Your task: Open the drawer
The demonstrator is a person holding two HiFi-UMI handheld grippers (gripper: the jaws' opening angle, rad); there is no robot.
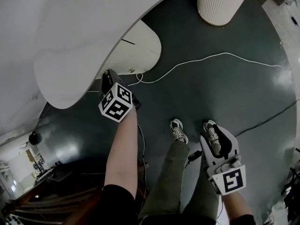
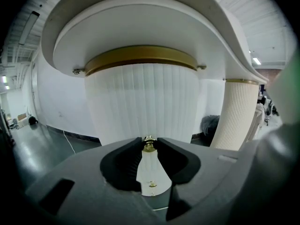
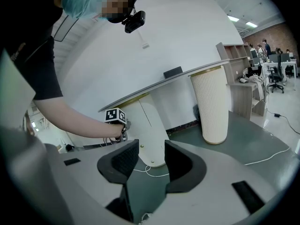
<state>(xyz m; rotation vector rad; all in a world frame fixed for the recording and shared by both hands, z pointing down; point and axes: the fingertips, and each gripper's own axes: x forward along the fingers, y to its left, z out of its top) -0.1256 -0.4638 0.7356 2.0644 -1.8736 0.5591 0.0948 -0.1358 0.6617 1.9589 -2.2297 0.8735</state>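
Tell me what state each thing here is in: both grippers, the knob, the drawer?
Left gripper: shut on the knob.
Right gripper: open, nothing between its jaws.
Knob: pinched between the left jaws.
Drawer: seems shut, not yet pulled out.

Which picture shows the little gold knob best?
The left gripper view. There the gold knob is close up, pinched between the left tongs. In the head view, those tongs and their marker cube cover it. The right gripper view is far off, and the tongs hide it there too.
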